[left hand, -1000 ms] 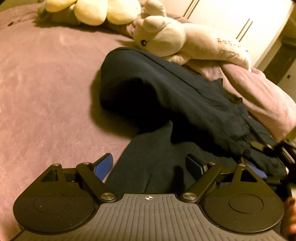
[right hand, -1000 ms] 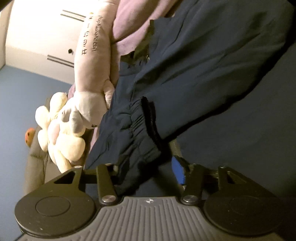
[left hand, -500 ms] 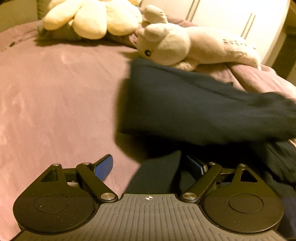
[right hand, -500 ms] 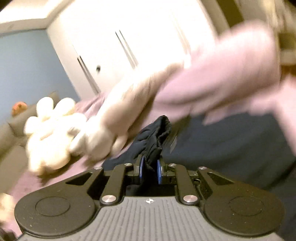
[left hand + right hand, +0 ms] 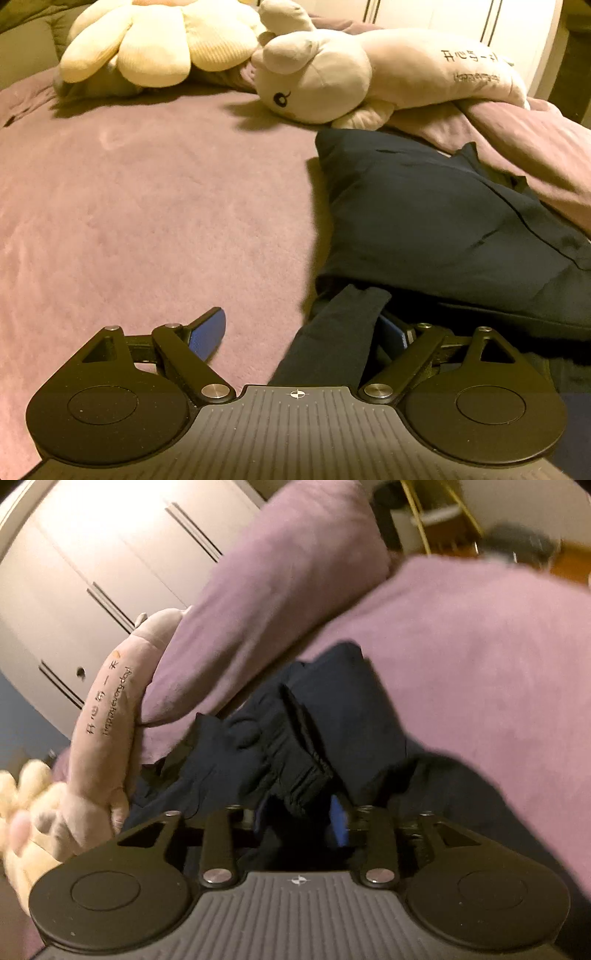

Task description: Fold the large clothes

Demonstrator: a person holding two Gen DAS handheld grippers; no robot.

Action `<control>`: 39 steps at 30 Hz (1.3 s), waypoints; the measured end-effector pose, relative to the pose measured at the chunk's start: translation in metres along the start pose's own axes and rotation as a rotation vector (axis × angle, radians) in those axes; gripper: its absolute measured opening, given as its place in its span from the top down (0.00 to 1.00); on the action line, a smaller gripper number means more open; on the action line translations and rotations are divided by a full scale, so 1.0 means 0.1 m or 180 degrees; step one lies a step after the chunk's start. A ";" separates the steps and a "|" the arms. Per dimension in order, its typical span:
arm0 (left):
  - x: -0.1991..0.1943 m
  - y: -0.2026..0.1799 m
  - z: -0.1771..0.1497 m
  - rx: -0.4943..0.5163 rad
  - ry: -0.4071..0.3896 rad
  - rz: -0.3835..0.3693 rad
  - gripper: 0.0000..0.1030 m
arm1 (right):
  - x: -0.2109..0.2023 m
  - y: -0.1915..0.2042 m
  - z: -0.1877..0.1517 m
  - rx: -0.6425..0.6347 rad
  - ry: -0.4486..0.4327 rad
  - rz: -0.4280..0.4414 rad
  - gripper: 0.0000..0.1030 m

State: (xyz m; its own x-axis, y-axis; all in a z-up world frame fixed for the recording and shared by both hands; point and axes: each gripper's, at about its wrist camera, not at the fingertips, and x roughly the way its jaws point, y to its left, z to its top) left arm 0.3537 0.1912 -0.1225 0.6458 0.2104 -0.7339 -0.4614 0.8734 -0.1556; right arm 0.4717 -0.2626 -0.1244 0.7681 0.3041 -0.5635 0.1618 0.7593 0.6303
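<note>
- Two grippers work on one dark navy garment [image 5: 443, 221], which lies on the purple bed cover [image 5: 147, 203], its far end just below the plush rabbit [image 5: 332, 74] and beside a rumpled purple duvet [image 5: 480, 646]
- Left gripper [image 5: 306, 332] stands wide open, one blue pad bare over the cover, the other half hidden behind a strip of navy cloth [image 5: 340, 339] that runs up between the fingers; nothing is pinched
- Right gripper [image 5: 299, 816] has its fingers part-way apart with the gathered elastic cuff [image 5: 295, 768] bunched between them; whether the pads actually press on it I cannot tell
- Handling, as I judge it: thin, light, limp fabric, likely a bit slick, so it will sag and slide instead of holding a crease; not fragile
- Best hold is probably the thick elastic cuff or a seamed hem, where layers give the pads something to bite; a single smooth layer may slip out
- A flower cushion [image 5: 159, 40] sits well clear at the head of the bed
</note>
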 end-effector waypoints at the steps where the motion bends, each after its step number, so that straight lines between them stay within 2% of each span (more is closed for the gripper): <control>1: -0.01 0.00 0.00 0.0001 0.0007 -0.0014 0.12 | 0.04 0.03 0.00 0.0026 0.0038 0.0037 0.62; 4: -0.03 -0.01 0.01 0.0011 0.0013 -0.0018 0.12 | 0.09 0.07 -0.02 -0.0056 0.0093 -0.0026 0.65; 5: -0.04 -0.01 0.01 0.0019 0.0011 -0.0029 0.12 | 0.06 0.11 -0.02 -0.0166 0.0029 -0.0091 0.76; 8: -0.09 0.00 0.01 0.0051 0.0005 -0.0029 0.12 | -0.08 0.31 -0.05 -0.0624 -0.0288 -0.0193 0.78; 10: -0.13 0.03 0.01 0.0108 0.0006 -0.0035 0.12 | -0.06 0.38 -0.05 -0.0885 -0.0344 -0.0379 0.77; 13: -0.22 0.10 0.00 0.0128 0.0102 -0.0116 0.12 | 0.01 0.36 -0.04 -0.1102 -0.0208 -0.0624 0.72; 14: -0.27 0.13 0.00 0.0131 0.0124 -0.0128 0.12 | -0.04 0.34 -0.03 -0.1088 -0.0234 -0.0666 0.62; 15: -0.34 0.17 -0.01 0.0120 0.0123 -0.0142 0.12 | -0.14 0.32 -0.03 -0.1067 -0.0327 -0.0676 0.56; 17: -0.50 0.28 0.01 0.0069 0.0015 -0.0155 0.12 | -0.35 0.32 -0.04 -0.1058 -0.0625 -0.0779 0.56; 19: -0.62 0.32 0.09 0.0012 -0.0162 -0.0136 0.12 | -0.45 0.38 -0.06 -0.1086 -0.0769 -0.0638 0.56; 22: -0.62 0.15 0.28 -0.0053 -0.0296 -0.0280 0.12 | -0.25 0.65 -0.17 -0.1437 -0.0539 -0.0460 0.59; 24: -0.54 -0.09 0.38 -0.0023 -0.0324 -0.0442 0.12 | -0.02 0.80 -0.26 -0.1807 -0.0406 -0.0571 0.66; 25: -0.49 -0.20 0.41 -0.0010 -0.0334 -0.0516 0.12 | 0.14 0.83 -0.29 -0.1969 -0.0355 -0.0703 0.67; 27: -0.34 -0.43 0.45 0.0047 -0.0340 -0.0591 0.12 | 0.39 0.77 -0.25 -0.2121 -0.0271 -0.0916 0.73; 29: -0.12 -0.62 0.47 0.0095 -0.0269 -0.0549 0.14 | 0.66 0.66 -0.17 -0.2113 -0.0159 -0.0998 0.77; 30: -0.02 -0.68 0.46 0.0093 -0.0216 -0.0515 0.14 | 0.71 0.63 -0.14 -0.2170 -0.0209 -0.1005 0.81; 34: 0.35 -0.78 0.42 0.0146 0.0008 -0.0247 0.11 | 0.91 0.67 -0.07 -0.2520 -0.0211 -0.1158 0.81; 37: 0.49 -0.77 0.37 0.0267 0.0033 -0.0219 0.06 | 0.92 0.76 -0.11 -0.2627 -0.0168 -0.1258 0.80; 39: 0.51 -0.67 0.34 0.0193 0.0064 -0.0298 0.05 | 0.76 0.80 -0.15 -0.2587 -0.0161 -0.1202 0.78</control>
State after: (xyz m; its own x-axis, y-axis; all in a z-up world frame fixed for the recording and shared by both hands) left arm 0.4383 0.1582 -0.1275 0.6718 0.1184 -0.7312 -0.3616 0.9139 -0.1843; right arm 0.5334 -0.1701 -0.1252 0.7821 -0.0596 -0.6202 -0.0645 0.9823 -0.1757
